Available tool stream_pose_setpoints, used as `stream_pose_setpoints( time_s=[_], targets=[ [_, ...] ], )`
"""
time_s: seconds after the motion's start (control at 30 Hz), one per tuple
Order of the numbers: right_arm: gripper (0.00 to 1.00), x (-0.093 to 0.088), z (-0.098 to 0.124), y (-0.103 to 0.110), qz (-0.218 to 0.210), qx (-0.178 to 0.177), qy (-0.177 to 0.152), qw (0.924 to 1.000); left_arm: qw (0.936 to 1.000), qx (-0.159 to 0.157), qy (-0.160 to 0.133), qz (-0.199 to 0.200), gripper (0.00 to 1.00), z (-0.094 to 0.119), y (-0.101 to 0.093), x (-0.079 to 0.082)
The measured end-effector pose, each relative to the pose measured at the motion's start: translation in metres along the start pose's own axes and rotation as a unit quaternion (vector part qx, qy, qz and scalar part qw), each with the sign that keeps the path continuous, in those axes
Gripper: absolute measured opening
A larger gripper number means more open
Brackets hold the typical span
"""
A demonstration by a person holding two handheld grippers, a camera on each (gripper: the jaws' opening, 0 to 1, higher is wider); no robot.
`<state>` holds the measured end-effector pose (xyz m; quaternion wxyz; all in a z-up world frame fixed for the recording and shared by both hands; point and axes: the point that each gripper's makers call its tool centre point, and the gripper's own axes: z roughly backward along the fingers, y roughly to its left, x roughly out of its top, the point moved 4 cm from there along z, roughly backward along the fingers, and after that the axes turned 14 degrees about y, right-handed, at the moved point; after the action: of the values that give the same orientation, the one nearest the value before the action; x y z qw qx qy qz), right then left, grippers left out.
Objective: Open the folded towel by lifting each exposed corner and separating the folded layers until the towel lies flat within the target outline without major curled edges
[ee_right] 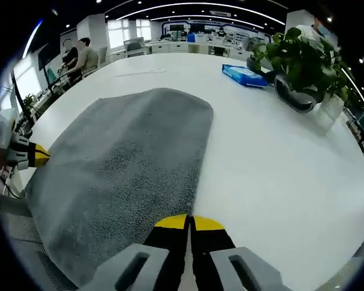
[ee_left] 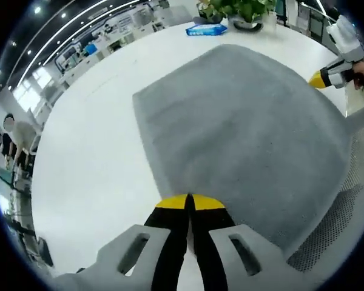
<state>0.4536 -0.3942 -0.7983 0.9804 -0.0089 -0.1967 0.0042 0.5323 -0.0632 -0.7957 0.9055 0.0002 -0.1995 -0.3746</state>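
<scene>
A grey towel (ee_left: 242, 121) lies spread wide on the white table (ee_left: 91, 157), with no folded layers visible. My left gripper (ee_left: 188, 202) is shut, its yellow tips pinching the towel's near edge. My right gripper (ee_right: 190, 222) is also shut, on the near corner of the towel (ee_right: 127, 163). In the left gripper view the right gripper (ee_left: 323, 79) holds the towel's far right corner. In the right gripper view the left gripper (ee_right: 34, 155) sits at the towel's left edge. The stretch of towel between the two grippers hangs past the table's edge.
A potted plant (ee_right: 297, 60) and a blue packet (ee_right: 244, 75) stand at the far side of the table (ee_right: 279, 176). A grey mesh chair (ee_left: 337, 224) sits under the towel's near edge. People sit at desks in the background (ee_right: 85, 57).
</scene>
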Motion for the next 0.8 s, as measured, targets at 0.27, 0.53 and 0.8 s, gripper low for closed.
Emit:
stream_pose_setpoints(
  time_s=[0.27,0.53,0.8],
  targets=[
    [0.10,0.038,0.024,0.007,0.003,0.022,-0.123,0.9922,0.9865,-0.033,-0.079,0.140,0.14,0.008,0.028,0.007],
    [0.07,0.046,0.023,0.031,0.036,0.052,-0.136,0.9887,0.9794,-0.078,-0.052,0.179,0.12,-0.005,0.024,-0.001],
    [0.05,0.051,0.025,0.041,0.026,0.082,-0.149,0.9850,0.9829,-0.071,-0.057,0.160,0.03,-0.001,0.021,0.004]
  ],
)
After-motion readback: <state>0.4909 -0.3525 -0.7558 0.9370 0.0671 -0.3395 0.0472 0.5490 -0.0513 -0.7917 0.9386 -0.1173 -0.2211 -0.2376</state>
